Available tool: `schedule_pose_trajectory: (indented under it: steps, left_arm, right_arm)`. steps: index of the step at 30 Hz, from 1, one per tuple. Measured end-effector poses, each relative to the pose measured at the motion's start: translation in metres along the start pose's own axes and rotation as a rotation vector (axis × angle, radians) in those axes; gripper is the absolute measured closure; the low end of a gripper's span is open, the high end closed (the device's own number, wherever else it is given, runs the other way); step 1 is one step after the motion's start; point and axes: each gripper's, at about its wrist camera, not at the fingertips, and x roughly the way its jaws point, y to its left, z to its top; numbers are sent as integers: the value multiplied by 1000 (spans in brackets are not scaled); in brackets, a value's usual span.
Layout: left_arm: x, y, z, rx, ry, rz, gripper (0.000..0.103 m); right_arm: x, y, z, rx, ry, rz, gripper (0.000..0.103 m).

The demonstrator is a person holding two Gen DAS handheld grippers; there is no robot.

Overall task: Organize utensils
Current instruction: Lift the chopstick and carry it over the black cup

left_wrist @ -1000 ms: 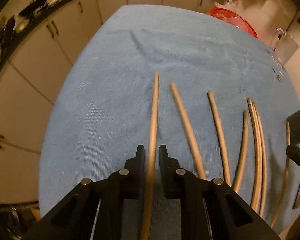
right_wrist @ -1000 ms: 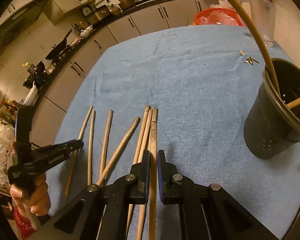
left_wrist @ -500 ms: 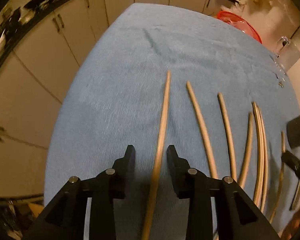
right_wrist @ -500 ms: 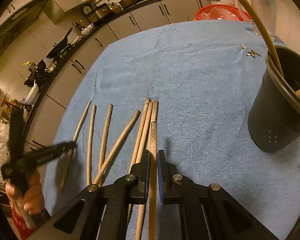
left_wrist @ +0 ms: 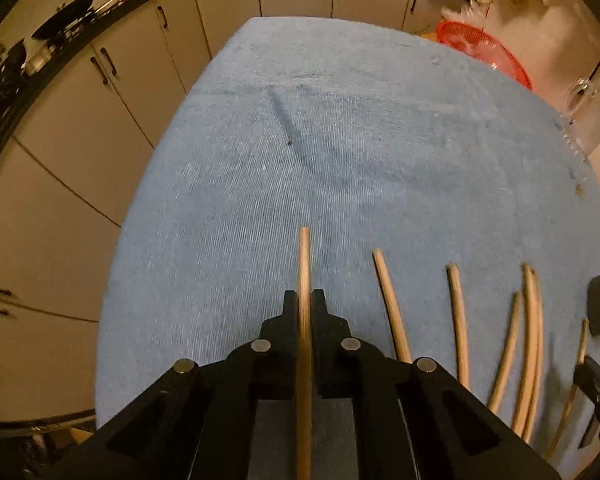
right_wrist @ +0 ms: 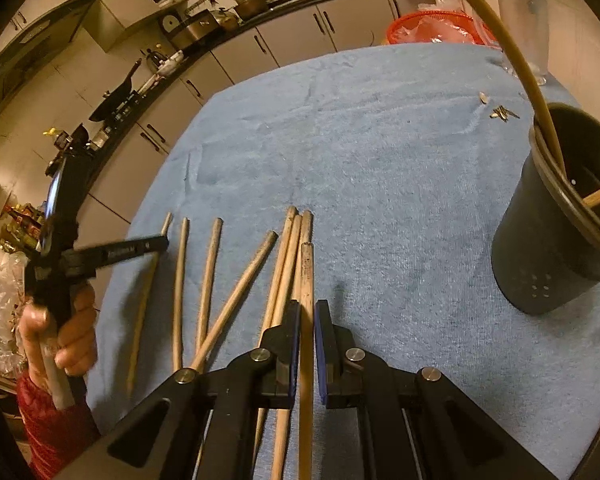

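On the blue towel [left_wrist: 340,152] that covers the worktop, your left gripper [left_wrist: 305,300] has just let go of the outermost chopstick [left_wrist: 303,264], slid along it toward its far tip and clamped down again: a moment ago its jaws stood apart around the shaft, and now they are pressed together on it, only a short length poking out ahead. That looks like a re-grip, so the left side seems ready to lift. Your right gripper [right_wrist: 307,312] has not budged and stays closed on its own chopstick [right_wrist: 306,276], which lies at the right end of the row, near the towel's near edge. The black utensil holder [right_wrist: 540,256] stands at the towel's right edge, well apart from the row, with two sticks already leaning inside. The loose chopsticks [right_wrist: 210,276] between your two grips lie fanned on the cloth, one crossing toward its neighbours. With both grips set, carrying each stick across to the holder is likely next.
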Motion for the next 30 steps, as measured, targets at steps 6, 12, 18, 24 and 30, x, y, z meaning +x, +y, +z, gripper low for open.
schedule_pose_trajectory:
  steps: [6,12,18,24,30]
  left_arm:
    - [-81,-3,-44,-24,-203,-148,97]
    - [-157,-11,-69,-8,-370,-236,97]
    - [-188,-24,-88,44,-444,-255,97]
    - [-197,-31,-93,56,-453,-260,97]
    - [-212,-35,-98,65,-469,-256,97]
  right_arm:
    - [-27,12,2,-39,-97,59,96]
    - [-76,32,-7,-122,-270,95,96]
    - [-111,46,-25,-170,-403,109,96]
    - [-131,48,-32,-177,-468,111,96]
    - [-140,42,-33,-161,-495,114,96]
